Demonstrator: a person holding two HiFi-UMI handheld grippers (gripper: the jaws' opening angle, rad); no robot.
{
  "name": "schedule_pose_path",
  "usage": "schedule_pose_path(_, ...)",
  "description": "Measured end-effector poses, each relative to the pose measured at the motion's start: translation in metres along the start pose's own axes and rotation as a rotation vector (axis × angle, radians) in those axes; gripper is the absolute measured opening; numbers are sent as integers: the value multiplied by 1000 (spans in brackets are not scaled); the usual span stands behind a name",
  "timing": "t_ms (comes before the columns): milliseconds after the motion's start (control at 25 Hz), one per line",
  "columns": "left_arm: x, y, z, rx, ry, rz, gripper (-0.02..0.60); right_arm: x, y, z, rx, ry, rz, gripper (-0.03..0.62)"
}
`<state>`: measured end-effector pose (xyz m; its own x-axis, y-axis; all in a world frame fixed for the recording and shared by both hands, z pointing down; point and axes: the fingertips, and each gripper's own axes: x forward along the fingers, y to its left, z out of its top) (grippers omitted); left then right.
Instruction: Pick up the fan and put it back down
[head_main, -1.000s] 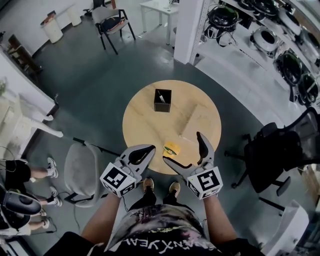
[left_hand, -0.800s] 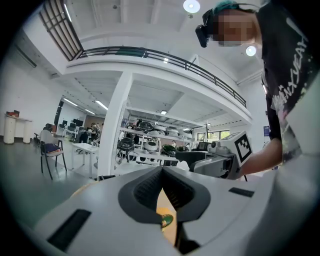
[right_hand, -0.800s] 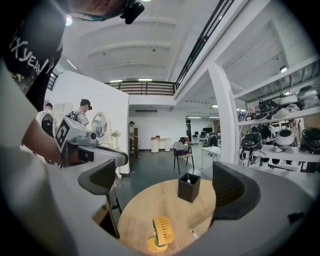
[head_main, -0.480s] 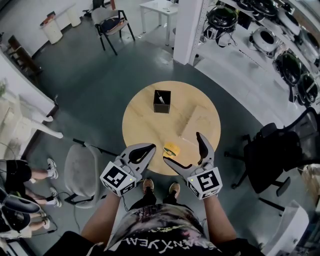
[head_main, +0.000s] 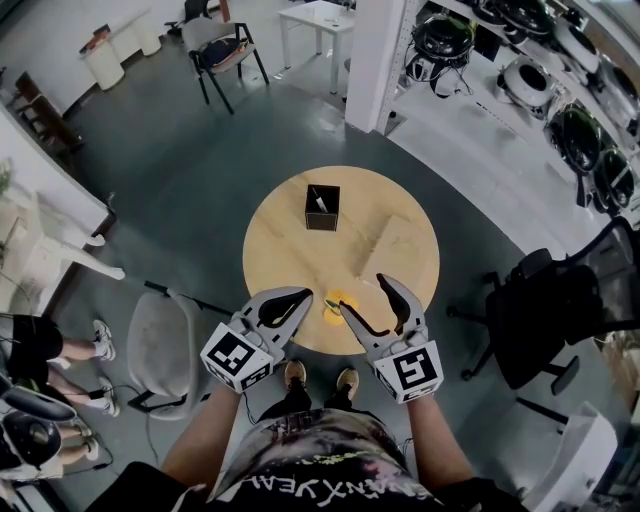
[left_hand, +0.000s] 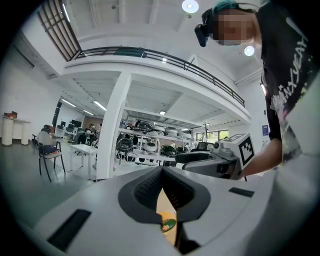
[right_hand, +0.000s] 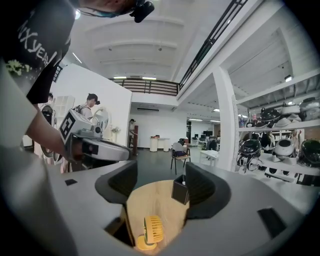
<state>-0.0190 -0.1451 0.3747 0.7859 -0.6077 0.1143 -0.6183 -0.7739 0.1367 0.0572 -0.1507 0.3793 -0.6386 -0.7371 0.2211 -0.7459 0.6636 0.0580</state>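
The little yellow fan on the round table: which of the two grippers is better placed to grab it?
Right. The right gripper has its jaws apart with the fan showing between them. They have just been closing and are not yet pressing it. The left gripper is shut, off to the fan's side.

Round table (head_main: 285, 250) with fan (head_main: 333, 305), black box (head_main: 322, 207)
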Motion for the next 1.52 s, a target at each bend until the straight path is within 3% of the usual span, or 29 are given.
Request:
schedule_pose_path(40,1,0,0,0,-1,-2,12,0,-2,2,-21,-14,-18,245)
schedule_pose_path(80,1,0,0,-1,-1,-5,12,0,-4,5,-41,-37,-35,94)
schedule_pose_path(120,2,0,1,1,-1,-8,12,0,-5,7,-51,-57,-44,6)
schedule_pose_path(1520,9,7,9,15,-9,-9,12,7,4,16,-57,-94,12,-1)
